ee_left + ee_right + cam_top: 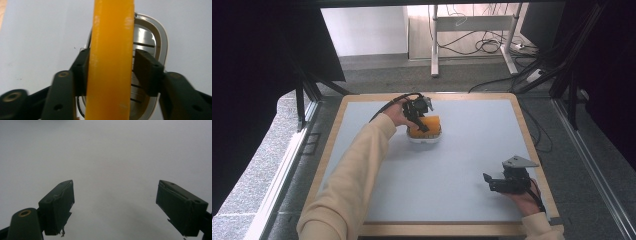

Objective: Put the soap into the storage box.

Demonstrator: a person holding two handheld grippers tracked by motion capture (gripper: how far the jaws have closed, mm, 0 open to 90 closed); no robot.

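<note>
An orange block [428,124] [111,60] stands on edge over a white oval dish [424,139] [162,37] that has a slotted metal insert. The dish sits on the table's far middle. My left gripper [419,120] [111,53] reaches down from the left with a jaw on each side of the block and is shut on it. The left jaw presses the block; the right jaw sits at its other face with barely a sliver between. My right gripper [488,182] [115,195] rests low near the front right corner, open, with bare table between its fingers.
The pale blue table top [462,150] has a wooden rim [432,229]. Beyond the far edge are a grey floor, desk legs [434,45] and loose cables [487,45]. A dark frame post [301,105] stands left of the table.
</note>
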